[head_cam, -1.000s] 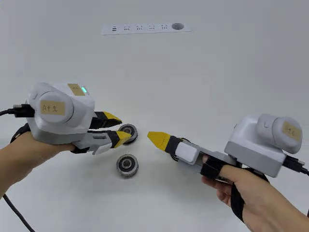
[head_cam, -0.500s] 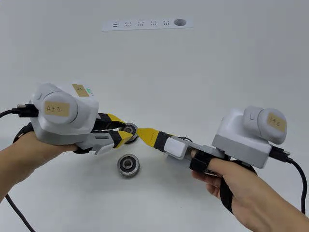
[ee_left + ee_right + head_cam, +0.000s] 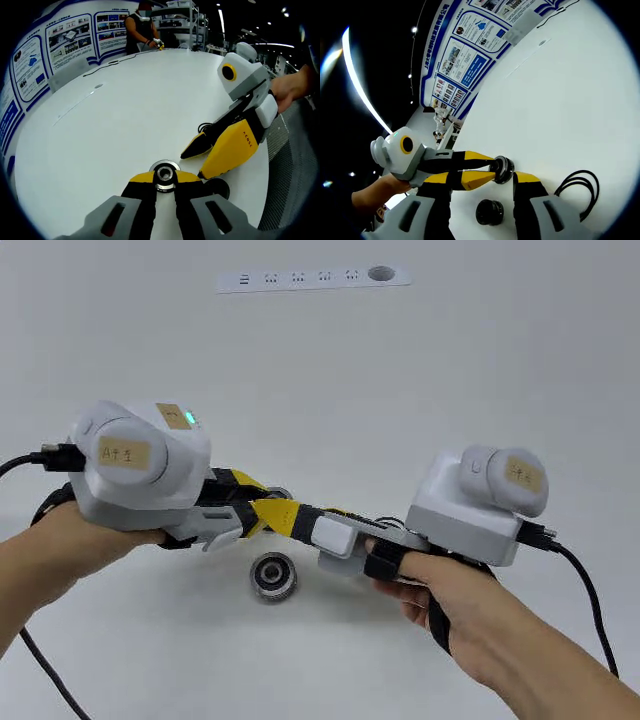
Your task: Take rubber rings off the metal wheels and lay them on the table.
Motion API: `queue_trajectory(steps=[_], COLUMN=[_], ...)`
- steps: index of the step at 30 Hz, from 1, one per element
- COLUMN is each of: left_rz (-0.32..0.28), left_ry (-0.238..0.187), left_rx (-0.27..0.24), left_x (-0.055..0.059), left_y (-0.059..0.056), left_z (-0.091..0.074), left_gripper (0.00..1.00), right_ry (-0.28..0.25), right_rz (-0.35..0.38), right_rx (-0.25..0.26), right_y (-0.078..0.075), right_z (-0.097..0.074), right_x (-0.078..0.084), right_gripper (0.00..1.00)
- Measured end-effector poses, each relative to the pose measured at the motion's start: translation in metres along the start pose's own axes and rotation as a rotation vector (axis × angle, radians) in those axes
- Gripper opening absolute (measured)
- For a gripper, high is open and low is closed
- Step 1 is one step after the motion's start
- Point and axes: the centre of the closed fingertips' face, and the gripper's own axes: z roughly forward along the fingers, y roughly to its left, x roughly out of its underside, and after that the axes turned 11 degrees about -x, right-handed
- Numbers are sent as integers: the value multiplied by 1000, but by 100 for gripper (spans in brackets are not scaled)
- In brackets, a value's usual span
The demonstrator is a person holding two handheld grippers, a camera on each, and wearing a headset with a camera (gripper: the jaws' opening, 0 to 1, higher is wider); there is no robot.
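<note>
Setting: a laboratory or showroom hall. It had a broad white table (image 3: 480,380) with a built-in power strip (image 3: 312,278), blue-bordered wall posters (image 3: 75,42), metal shelving (image 3: 182,22) beyond, and ceiling spotlights (image 3: 220,20).

Head view: above, facing down and forward over the table (image 3: 450,370) — near.
Left gripper view: low, along the left tongs (image 3: 165,179).
Right gripper view: low, rolled, facing opposite.
Shared: the wheel (image 3: 502,170) — all three.
</note>
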Motion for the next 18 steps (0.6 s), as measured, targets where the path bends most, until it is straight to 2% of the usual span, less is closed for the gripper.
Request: queue_trajectory(steps=[4, 9, 13, 18], left_rz=[12, 13, 57, 59], left_ry=[18, 19, 37, 38], left_rx=[10, 19, 21, 23], left_x=[0, 1, 0, 1], left_y=[0, -1, -3, -3], left_z=[0, 0, 0, 0], left_gripper=[13, 13, 12, 12], right_ry=[-1, -19, -15, -25], right_rz=[19, 36, 49, 53], right_rx=[1, 8, 2, 2], right_y=[-3, -5, -6, -4], right_z=[6, 9, 11, 12], right_x=[0, -3, -1, -1], right_gripper=[51, 51, 51, 50])
